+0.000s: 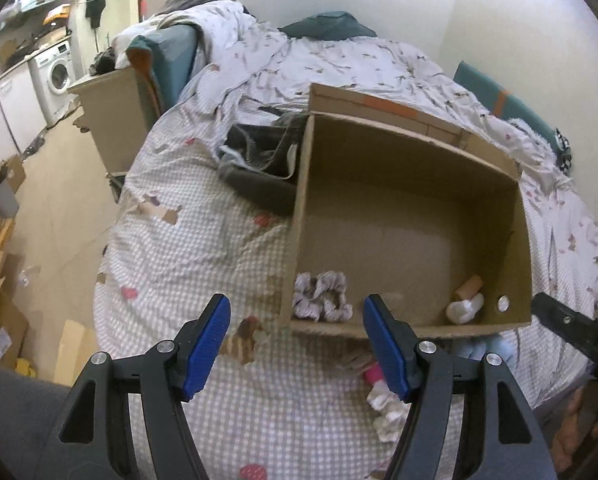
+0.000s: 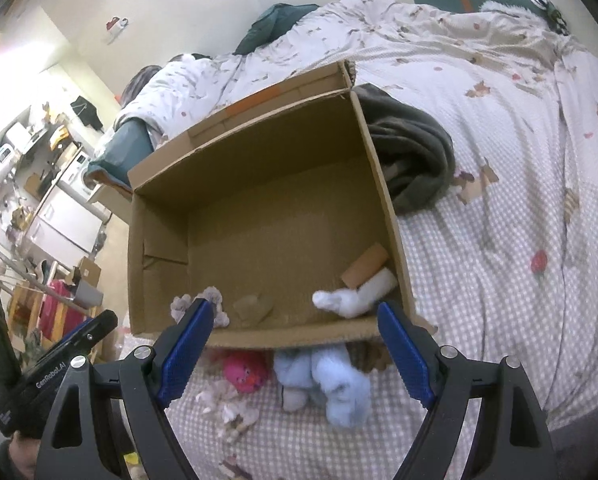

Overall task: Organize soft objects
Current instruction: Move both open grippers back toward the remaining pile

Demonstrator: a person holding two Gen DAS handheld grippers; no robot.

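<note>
An open cardboard box [image 1: 411,152] [image 2: 259,184] sits on the bed. Inside it lie a ruffled white scrunchie [image 1: 323,296] [image 2: 215,304], a white sock [image 1: 465,310] [image 2: 355,296] and a tan cardboard tube [image 1: 469,286] [image 2: 365,268]. In front of the box on the checked bedsheet lie a pale blue fluffy item [image 2: 335,384], a pink soft item [image 2: 245,370] [image 1: 373,374] and a small white fluffy piece [image 1: 387,412] [image 2: 223,404]. My left gripper [image 1: 297,348] hovers open over the sheet near the box's front wall, nothing between its fingers. My right gripper [image 2: 295,348] stands wide open above the blue item, empty.
A dark grey blanket [image 2: 415,152] [image 1: 259,160] is bunched beside the box. A rumpled duvet [image 1: 299,56] and teal pillows [image 1: 327,26] fill the far bed. On the left are a floor with cardboard boxes [image 1: 3,320] and a washing machine [image 1: 57,74].
</note>
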